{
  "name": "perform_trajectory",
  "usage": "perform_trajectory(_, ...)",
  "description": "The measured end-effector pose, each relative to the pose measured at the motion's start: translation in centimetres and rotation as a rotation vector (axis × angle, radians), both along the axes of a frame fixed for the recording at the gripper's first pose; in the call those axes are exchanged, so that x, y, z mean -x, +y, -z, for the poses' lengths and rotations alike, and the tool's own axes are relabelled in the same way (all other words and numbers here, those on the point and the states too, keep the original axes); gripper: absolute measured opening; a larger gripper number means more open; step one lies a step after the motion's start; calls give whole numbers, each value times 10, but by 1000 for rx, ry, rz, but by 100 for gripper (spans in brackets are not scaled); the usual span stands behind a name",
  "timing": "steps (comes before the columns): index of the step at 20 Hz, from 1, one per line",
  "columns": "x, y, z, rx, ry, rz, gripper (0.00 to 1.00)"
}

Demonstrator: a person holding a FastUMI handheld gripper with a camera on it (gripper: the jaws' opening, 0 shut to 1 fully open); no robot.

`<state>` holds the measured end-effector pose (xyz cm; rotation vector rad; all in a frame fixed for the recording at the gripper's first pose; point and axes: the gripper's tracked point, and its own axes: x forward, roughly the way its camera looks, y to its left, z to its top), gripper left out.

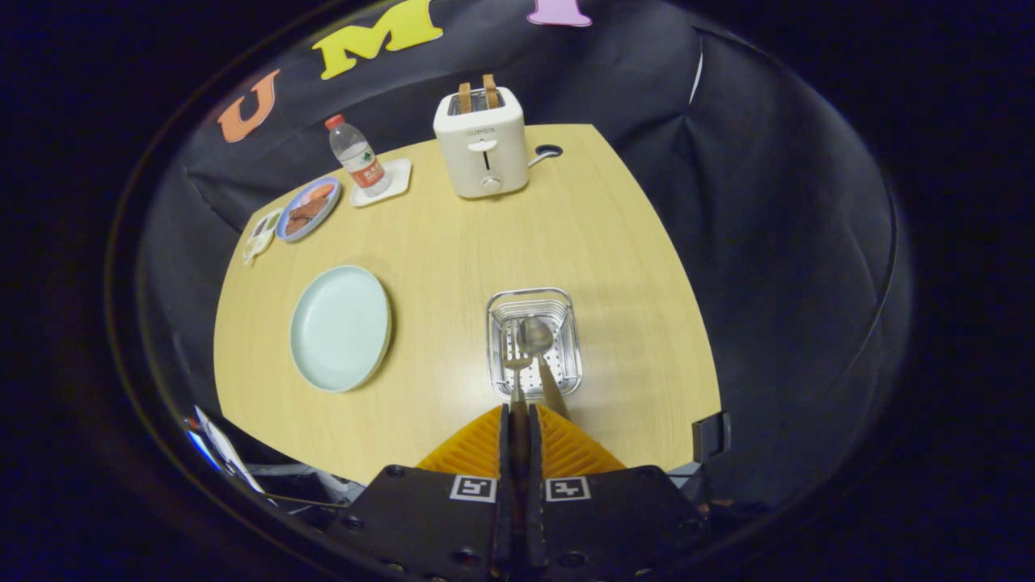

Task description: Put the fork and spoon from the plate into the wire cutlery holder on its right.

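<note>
At the frame's lower centre the orange ribbed gripper (518,416), jaws clamped on the metal fork (516,368), hangs over the wire cutlery holder (566,319) beside the metal spoon (535,335); releasing looks next.

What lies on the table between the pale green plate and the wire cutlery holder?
Nothing: in the gripper view, bare wooden table separates the plate from the wire cutlery holder.

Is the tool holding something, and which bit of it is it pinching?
Yes. The tool is shut on the fork and spoon, pinching their handles; their heads hang over the wire cutlery holder.
</note>
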<state>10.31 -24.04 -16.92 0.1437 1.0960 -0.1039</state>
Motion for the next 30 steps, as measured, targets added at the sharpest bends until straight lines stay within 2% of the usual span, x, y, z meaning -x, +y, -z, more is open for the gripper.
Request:
perform_trajectory(6,-5,4,0,-1,-9,-15,8)
perform_trajectory(7,-8,3,-3,5,-14,-13,12)
perform_trajectory(18,-11,-2,-7,39,-43,-18,13)
perform_trajectory(22,-9,0,-19,79,-99,-29,55)
perform_trajectory(25,-6,11,-34,110,-173,-31,97)
perform_trajectory(30,2,58,-85,117,-391,-17,96)
